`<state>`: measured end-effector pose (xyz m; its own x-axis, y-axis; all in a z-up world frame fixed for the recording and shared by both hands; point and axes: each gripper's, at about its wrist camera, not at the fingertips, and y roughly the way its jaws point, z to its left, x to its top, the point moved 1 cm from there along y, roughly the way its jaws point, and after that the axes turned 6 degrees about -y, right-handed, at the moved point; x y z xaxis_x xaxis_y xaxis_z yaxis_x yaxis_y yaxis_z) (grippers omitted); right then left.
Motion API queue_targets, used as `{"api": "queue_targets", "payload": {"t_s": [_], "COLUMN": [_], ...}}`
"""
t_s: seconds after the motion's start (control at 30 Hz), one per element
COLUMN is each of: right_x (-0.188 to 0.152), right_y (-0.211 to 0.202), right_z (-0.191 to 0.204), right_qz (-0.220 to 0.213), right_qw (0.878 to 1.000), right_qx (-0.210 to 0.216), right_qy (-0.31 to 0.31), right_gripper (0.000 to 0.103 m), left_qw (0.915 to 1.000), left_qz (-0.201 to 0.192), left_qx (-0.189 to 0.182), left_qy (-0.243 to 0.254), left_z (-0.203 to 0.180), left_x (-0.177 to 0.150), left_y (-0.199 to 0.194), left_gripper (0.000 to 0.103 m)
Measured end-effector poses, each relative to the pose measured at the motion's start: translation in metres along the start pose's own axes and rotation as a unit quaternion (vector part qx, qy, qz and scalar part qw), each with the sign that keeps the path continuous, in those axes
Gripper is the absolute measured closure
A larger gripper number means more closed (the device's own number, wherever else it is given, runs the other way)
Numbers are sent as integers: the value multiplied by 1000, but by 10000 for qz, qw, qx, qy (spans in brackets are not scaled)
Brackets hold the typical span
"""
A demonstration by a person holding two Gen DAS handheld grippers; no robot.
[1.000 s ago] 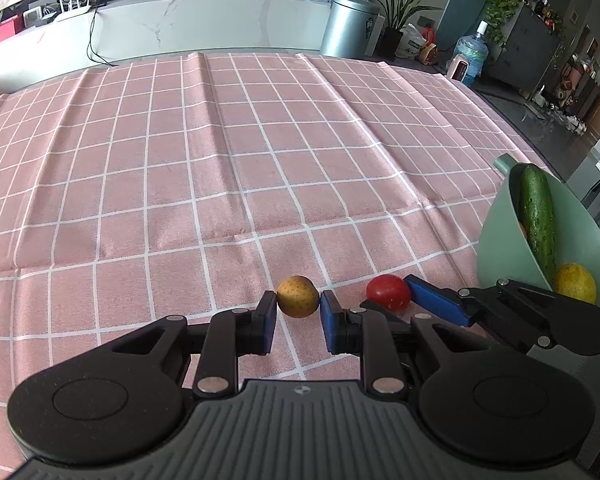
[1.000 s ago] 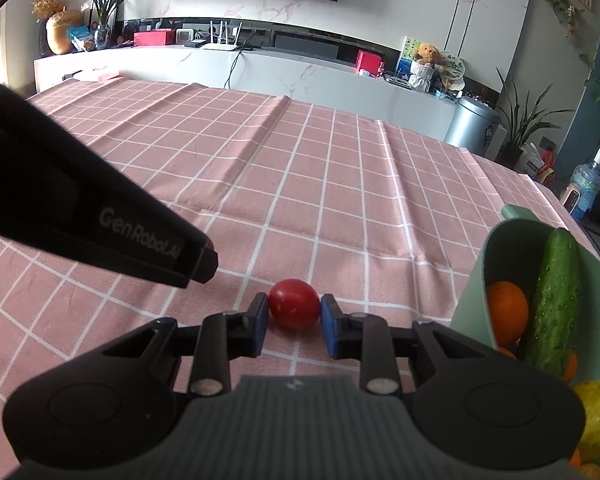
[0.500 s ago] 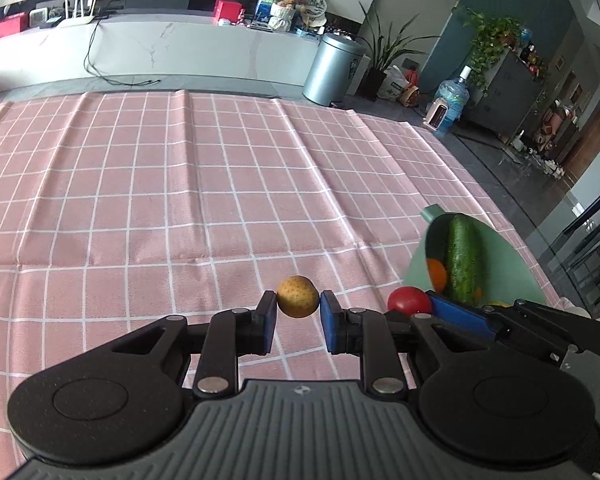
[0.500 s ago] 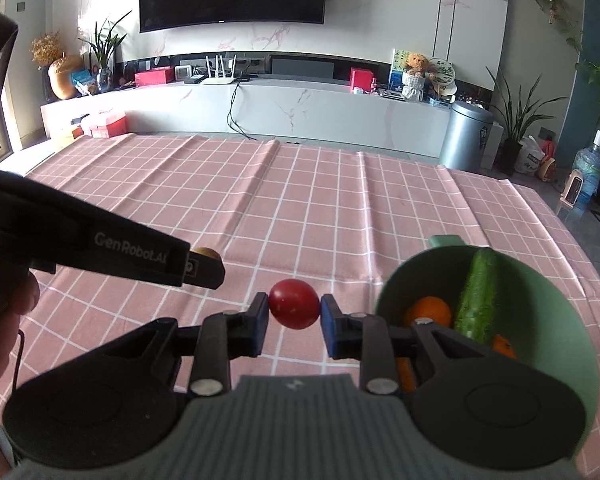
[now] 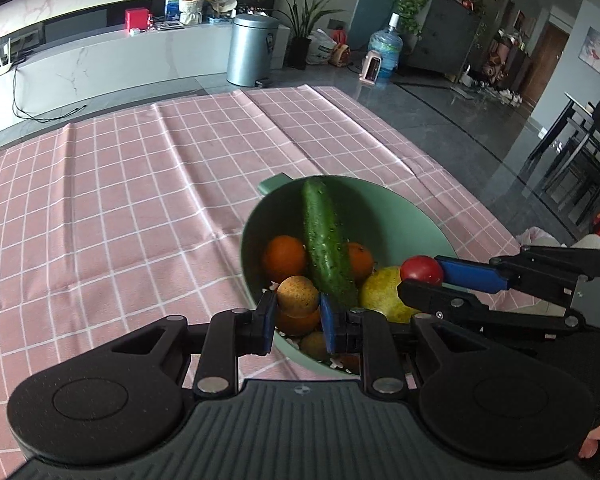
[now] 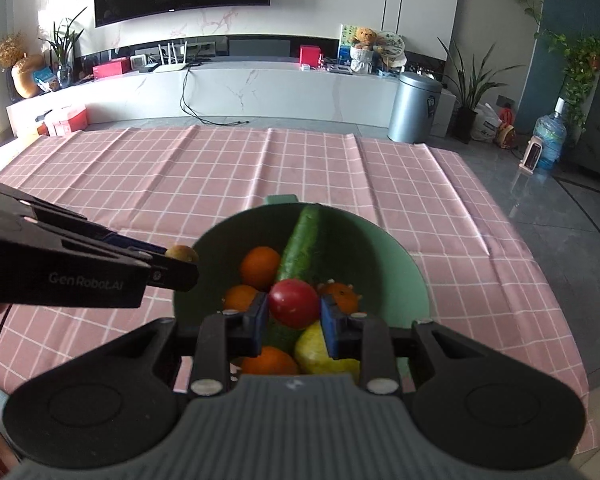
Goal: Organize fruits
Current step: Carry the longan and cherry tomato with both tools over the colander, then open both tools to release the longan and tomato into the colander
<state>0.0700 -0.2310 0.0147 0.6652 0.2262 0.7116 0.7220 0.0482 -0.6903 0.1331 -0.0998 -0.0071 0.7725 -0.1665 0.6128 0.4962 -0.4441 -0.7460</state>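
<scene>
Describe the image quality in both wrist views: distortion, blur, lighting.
Left wrist view: strong fisheye bending of the tablecloth grid; the cucumber shows wet highlights; the small brown fruit in the left gripper is sharp. Right wrist view: the tomato in the right gripper is crisp; the cucumber's far end is slightly soft; dark corner vignetting.

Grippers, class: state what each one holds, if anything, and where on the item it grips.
The left gripper pinches a small brown fruit across its sides; the right gripper pinches a red tomato across its sides.
</scene>
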Motion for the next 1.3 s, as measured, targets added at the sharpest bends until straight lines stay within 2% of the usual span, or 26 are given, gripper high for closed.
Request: {"api": "queue_targets", "payload": {"t_s": [0.23, 0.43, 0.7, 1.0, 1.17, 1.2, 1.3], "right_x": [2, 4, 4, 5, 6, 6, 9], "right_y": [22, 44, 65, 70, 67, 66, 57], "right_z": [-31, -38, -41, -42, -39, -38, -37], "right_qz": [369, 592, 725, 747, 711, 710, 638], "right_qw": [9993, 9980, 9971, 9970, 9972, 9973, 9978], "right_qx": [-2, 62, 152, 138, 108, 104, 73], "right_qy": [-16, -203, -149, -142, -180, -183, -147], "right_gripper": [79, 79, 79, 79, 78, 77, 66], "left_qw": [9969, 9925, 9901, 9890, 9895, 9898, 9902], "left_qz": [529, 870, 1075, 1144, 1104, 1079, 953], "left_qx": [382, 743, 796, 809, 789, 758, 765], "left_qy": [438, 435, 421, 475, 497, 535, 683], "left_z": [-30, -31, -29, -32, -33, -34, -39], "left_x": [1, -1, -3, 1, 0, -1, -2], "left_y": [31, 49, 58, 64, 58, 55, 45], "left_gripper": [77, 77, 76, 75, 59, 55, 53]}}
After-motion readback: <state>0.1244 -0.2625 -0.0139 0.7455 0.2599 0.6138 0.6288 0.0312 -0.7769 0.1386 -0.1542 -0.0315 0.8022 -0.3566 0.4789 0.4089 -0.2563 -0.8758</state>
